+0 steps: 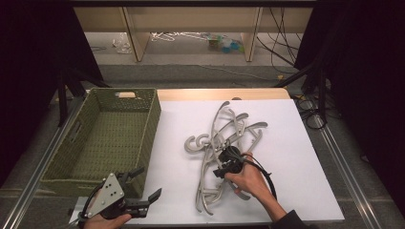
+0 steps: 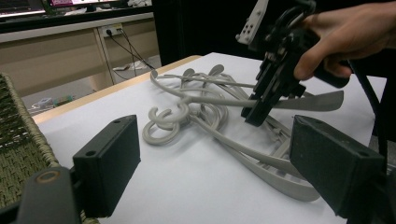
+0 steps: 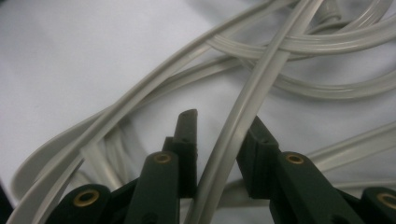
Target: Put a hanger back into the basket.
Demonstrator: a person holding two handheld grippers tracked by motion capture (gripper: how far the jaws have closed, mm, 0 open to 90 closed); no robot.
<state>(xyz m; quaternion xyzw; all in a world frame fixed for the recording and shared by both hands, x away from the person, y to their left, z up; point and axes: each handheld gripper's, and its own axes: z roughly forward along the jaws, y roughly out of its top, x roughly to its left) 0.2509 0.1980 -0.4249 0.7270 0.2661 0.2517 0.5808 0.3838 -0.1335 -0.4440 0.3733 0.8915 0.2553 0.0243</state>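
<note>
Lying in a tangled pile on the white counter, the grey plastic hangers overlap one another to the right of the green woven basket, their hooks curling toward the basket side. One hanger arm runs straight up between the two black jaws of the right claw, as the right gripper view shows. The jaws stand narrowly apart on either side of that arm; one pad lies against it, while a thin gap seems to remain at the other, so a full clamp cannot be told. In the left gripper view the same claw points steeply down into the pile, with the person's right hand wrapped around its body and a black cable looping back toward the wrist.

Further out, the left claw hovers near the front edge of the counter, just beside the basket's near corner, well apart from the hangers. Its jaws are spread wide with nothing between them, and the grey three-cornered plate sits on top. The person's left hand grips it from below. Beyond the counter, wooden shelf legs stand on the floor.
</note>
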